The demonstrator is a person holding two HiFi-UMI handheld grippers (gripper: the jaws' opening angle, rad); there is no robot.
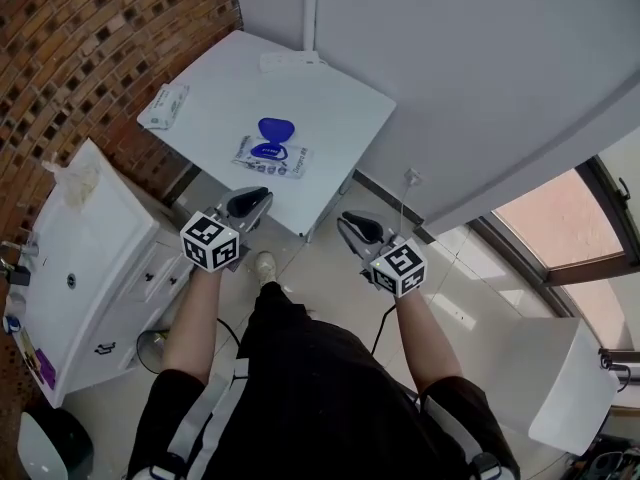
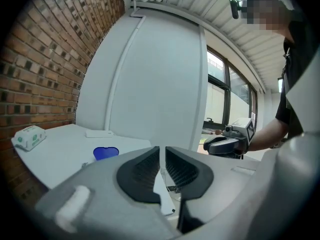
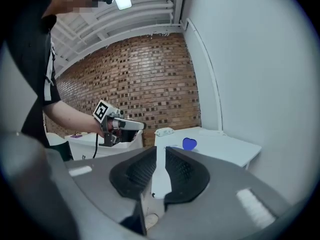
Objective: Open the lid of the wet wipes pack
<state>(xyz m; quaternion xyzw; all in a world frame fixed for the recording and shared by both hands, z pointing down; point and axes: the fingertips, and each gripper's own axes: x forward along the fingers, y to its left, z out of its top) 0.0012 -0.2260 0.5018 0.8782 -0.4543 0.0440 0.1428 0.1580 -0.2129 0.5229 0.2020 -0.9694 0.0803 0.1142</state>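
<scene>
The wet wipes pack [image 1: 272, 155] lies flat on the white table [image 1: 345, 108], with its blue lid [image 1: 276, 128] flipped up and open. In the gripper views the lid [image 2: 105, 153] [image 3: 189, 143] stands upright as a blue tab. Both grippers hang off the table's near edge, clear of the pack. My left gripper [image 1: 262, 196] [image 2: 162, 151] is shut, with only a thin slit between its ribbed pads and nothing in it. My right gripper [image 1: 347, 220] [image 3: 161, 151] is likewise shut and empty, over the floor beside the table corner.
A second small wipes pack [image 1: 163, 106] lies at the table's far left corner, and a flat white item [image 1: 290, 61] at its back edge. A white cabinet [image 1: 90, 268] stands left along the brick wall. A white chair [image 1: 570, 388] is at lower right.
</scene>
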